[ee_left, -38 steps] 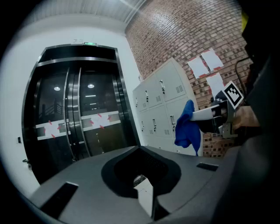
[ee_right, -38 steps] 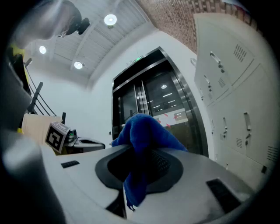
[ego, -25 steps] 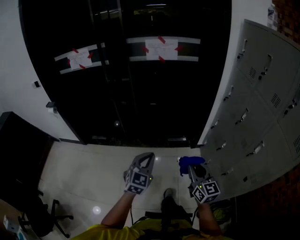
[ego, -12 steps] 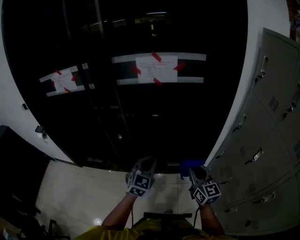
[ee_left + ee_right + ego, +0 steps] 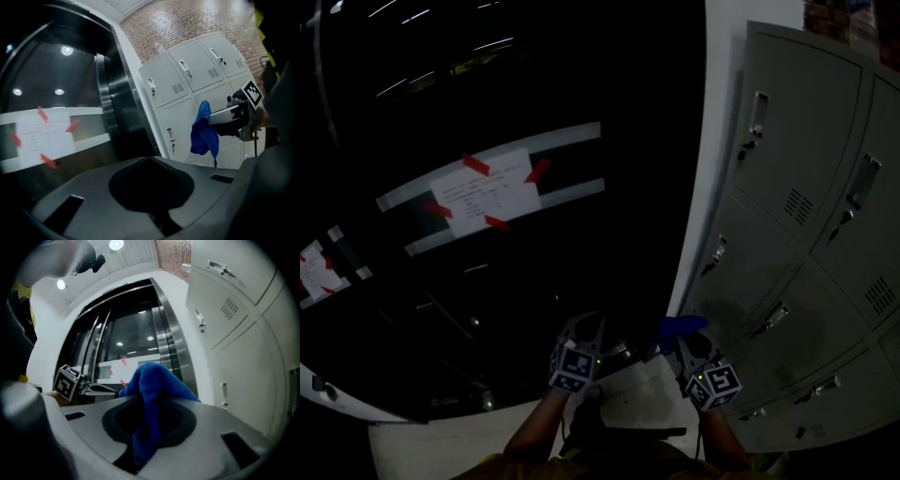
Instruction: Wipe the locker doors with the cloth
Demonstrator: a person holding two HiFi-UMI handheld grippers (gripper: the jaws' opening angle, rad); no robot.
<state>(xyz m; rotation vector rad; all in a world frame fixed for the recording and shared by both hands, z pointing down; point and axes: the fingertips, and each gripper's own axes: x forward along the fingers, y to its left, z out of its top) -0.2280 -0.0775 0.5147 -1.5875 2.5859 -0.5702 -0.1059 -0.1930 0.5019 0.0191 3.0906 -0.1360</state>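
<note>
Right gripper view: the right gripper (image 5: 149,439) is clamped on a crumpled blue microfibre cloth (image 5: 154,385). The grey metal locker doors (image 5: 243,333) stand to its right, apart from the cloth. The left gripper (image 5: 157,211) has its jaws together and holds nothing. This looks like the approach step; next, the cloth must be pressed against a door.

No legible text (print on the taped notice (image 5: 484,199) too small)

The locker doors (image 5: 787,234) stand to my right and a glass wall (image 5: 534,94) with a taped notice (image 5: 483,199) to my left, a pillar (image 5: 722,94) between them. My left gripper (image 5: 586,325) and right gripper (image 5: 686,345) are side by side low before me. The cloth (image 5: 682,325) sits in the right one's jaws, near the lockers.
</note>
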